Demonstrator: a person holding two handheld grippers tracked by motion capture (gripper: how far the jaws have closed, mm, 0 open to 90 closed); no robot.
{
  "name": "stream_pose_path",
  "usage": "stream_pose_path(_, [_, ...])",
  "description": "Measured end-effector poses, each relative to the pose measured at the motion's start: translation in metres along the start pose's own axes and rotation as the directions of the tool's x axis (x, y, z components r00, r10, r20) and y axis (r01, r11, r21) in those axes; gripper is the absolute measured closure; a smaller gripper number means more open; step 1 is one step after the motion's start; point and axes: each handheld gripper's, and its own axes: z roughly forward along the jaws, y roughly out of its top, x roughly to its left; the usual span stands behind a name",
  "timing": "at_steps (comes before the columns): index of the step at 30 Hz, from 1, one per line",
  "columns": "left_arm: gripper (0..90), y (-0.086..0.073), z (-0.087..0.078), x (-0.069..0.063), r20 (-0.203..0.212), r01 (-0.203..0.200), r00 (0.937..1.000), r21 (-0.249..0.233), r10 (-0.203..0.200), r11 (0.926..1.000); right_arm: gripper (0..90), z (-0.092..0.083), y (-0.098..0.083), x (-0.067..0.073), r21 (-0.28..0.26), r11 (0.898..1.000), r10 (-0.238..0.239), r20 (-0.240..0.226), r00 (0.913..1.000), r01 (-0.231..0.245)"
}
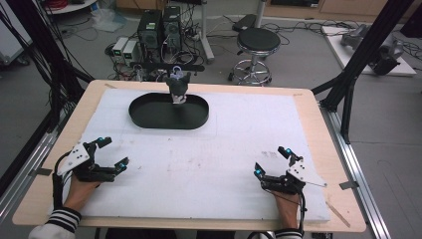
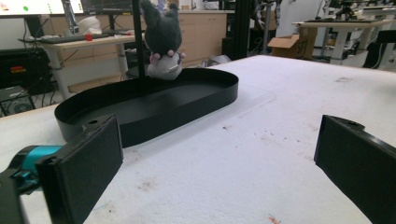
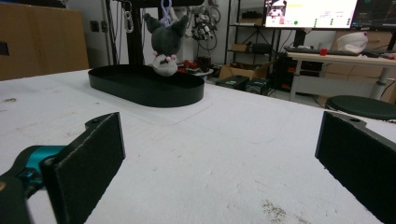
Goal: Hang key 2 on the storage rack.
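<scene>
Overhead, a person's two forearms come in from the near edge of a wooden desk [image 1: 318, 124] covered by a white foam mat [image 1: 249, 129], each hand gripping a hand-held gripper. At left, the left hand-held gripper [image 1: 113, 152] rests low on the mat near the front corner, its black jaws spread wide with nothing between them; at right, the right hand-held gripper [image 1: 271, 160] sits in the matching spot on the other side, jaws likewise spread and empty. The two are well apart. Across the mat, near the far edge and slightly left of centre, lies a shallow black oval tray [image 1: 144, 117]. A small dark grey plush toy [image 1: 177, 87] with pointed ears and a pale lower part stands upright at the tray's far rim; whether it sits inside the tray or just on its edge cannot be told. In the left gripper view the tray [image 2: 196, 105] lies ahead of the open jaws with the plush toy [image 2: 162, 35] behind it; the right gripper view shows the same tray [image 3: 140, 91] and toy [image 3: 164, 44] farther off. A round black stool [image 1: 258, 42] stands on the floor beyond the desk.
</scene>
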Motion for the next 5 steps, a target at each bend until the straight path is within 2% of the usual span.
stream_pose_path(5, [1.7,-0.0009,-0.0012,-0.0001,0.001,0.000,1.0000,-0.008,0.000,1.0000,0.7,-0.0002,0.0000,0.0011,0.004,1.000,0.004,0.003,1.0000,-0.004])
